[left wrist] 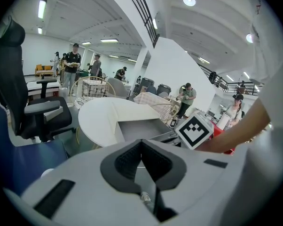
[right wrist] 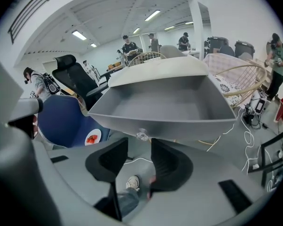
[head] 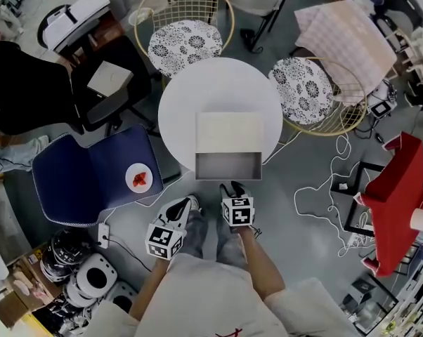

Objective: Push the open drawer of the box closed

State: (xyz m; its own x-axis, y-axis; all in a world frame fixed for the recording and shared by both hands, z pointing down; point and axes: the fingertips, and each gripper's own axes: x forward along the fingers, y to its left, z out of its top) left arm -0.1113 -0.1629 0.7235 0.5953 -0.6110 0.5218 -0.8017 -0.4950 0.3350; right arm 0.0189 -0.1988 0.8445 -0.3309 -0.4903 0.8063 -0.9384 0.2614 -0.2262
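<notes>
A cream box (head: 230, 132) stands on a round white table (head: 183, 97), and its grey drawer (head: 228, 166) is pulled out toward me, empty. My right gripper (head: 234, 187) is just in front of the drawer's front panel. In the right gripper view the drawer (right wrist: 165, 107) fills the top, and its small clear knob (right wrist: 142, 135) sits just ahead of my right gripper (right wrist: 139, 157), which is open with nothing between the pads. My left gripper (head: 192, 202) hangs lower and to the left, away from the drawer (left wrist: 141, 128). In its own view my left gripper (left wrist: 141, 147) has its pads together and holds nothing.
A blue chair (head: 78, 181) at the left carries a white plate of red food (head: 139, 177). Two wicker chairs with patterned cushions (head: 185, 44) (head: 303, 90) stand behind the table. White cables (head: 324, 188) and a red object (head: 401, 195) are on the floor at the right.
</notes>
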